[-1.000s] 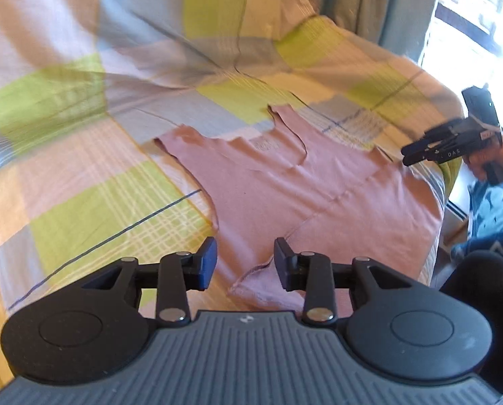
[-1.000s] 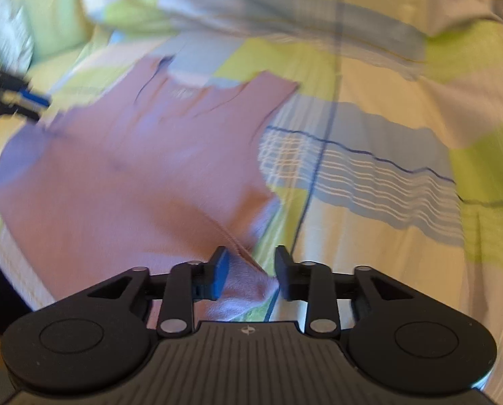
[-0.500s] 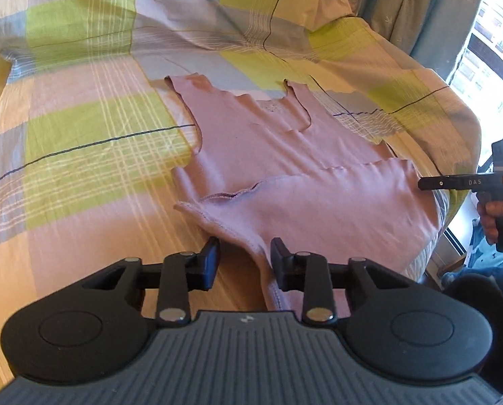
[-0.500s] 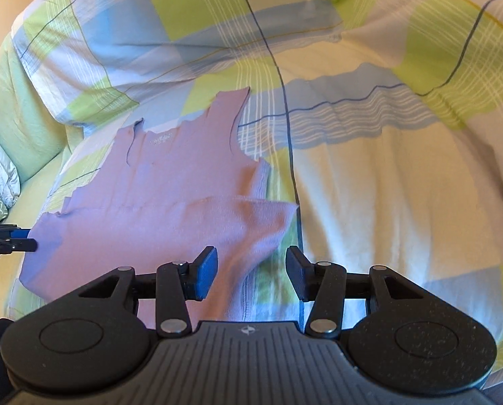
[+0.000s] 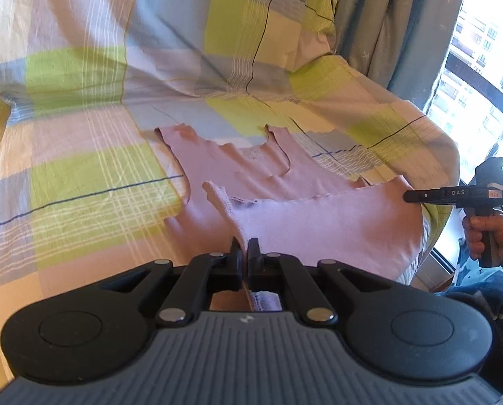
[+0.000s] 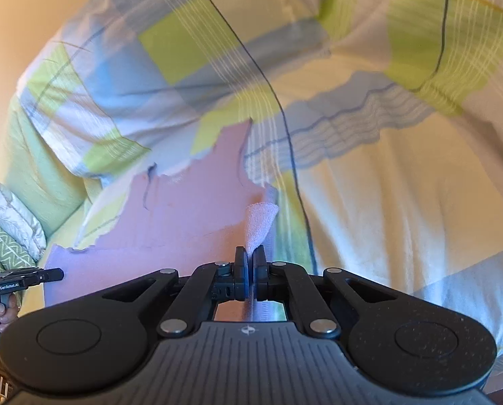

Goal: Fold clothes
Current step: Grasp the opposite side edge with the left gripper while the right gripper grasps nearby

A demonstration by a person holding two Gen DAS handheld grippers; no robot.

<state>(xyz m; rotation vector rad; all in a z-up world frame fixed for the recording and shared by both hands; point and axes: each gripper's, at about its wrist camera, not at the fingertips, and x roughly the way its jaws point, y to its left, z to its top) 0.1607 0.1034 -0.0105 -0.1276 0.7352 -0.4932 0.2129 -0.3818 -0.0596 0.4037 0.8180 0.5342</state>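
A pink sleeveless top [image 5: 305,212] lies on a checked bed sheet [image 5: 92,168], neck and straps at the far end, its lower hem partly turned up over the body. My left gripper [image 5: 245,249] is shut on the hem's near left corner, and the cloth runs up from the pads. My right gripper [image 6: 250,257] is shut on the hem's other corner, where a small white-looking flap [image 6: 259,226] sticks up between the pads. The right gripper [image 5: 420,196] also shows at the right in the left wrist view. The left gripper [image 6: 54,274] also shows at the left in the right wrist view.
The sheet covers a bed with a raised bank of bedding [image 5: 190,33] behind the top. Grey-green curtains [image 5: 386,20] and a bright window [image 5: 480,67] stand at the right. A patterned pillow [image 6: 11,222] lies at the left. A hand [image 5: 487,233] holds the right gripper's handle.
Both grippers have closed on the hem corners of the pink top. The hem has lifted and moved up over the body of the top. The right gripper has rolled.
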